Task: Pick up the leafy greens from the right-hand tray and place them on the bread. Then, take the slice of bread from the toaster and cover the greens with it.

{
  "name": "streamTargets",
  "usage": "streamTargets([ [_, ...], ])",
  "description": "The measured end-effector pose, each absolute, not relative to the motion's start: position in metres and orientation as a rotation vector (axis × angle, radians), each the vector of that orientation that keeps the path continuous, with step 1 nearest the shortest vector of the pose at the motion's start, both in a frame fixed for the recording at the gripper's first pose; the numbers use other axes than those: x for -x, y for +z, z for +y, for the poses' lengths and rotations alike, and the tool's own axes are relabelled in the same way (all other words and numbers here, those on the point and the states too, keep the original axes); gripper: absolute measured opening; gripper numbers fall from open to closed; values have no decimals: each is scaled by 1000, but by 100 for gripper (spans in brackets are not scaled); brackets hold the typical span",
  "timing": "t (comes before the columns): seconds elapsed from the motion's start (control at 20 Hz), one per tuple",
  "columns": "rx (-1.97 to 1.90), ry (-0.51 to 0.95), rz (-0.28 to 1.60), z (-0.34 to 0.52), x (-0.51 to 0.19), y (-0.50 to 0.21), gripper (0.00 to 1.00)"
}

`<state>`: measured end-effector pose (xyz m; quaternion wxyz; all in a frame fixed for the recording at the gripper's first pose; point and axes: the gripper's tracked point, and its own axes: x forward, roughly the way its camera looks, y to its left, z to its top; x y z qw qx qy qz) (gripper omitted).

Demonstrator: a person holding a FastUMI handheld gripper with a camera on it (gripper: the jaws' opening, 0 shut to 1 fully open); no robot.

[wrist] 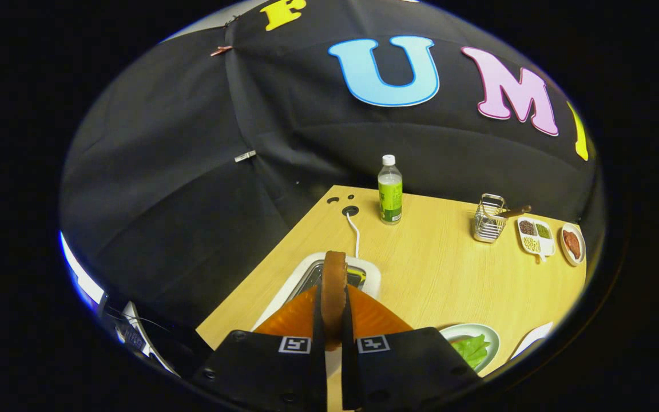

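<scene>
A light wooden table (438, 269) is set against a wall of black cloth (192, 171), which is hung in folds and held with small clips. Round cable holes are cut near the table's far corner, and a white cord is passed through one. A bright strip of light is seen low beside the cloth.

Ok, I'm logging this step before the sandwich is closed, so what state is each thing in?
gripper: shut on the bread slice, a finger on each face.
bread slice: upright on edge, over the toaster.
toaster: on the table, white cord attached.
leafy greens: lying on the plate.
plate: holds greens.
water bottle: upright, capped.
wire basket: upright, a handle sticking out.
</scene>
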<state>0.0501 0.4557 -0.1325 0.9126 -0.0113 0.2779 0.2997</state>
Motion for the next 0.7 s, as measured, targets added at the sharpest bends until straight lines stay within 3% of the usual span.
streamTargets([
  [0.7, -65, 543, 564, 337, -67, -125, 10],
])
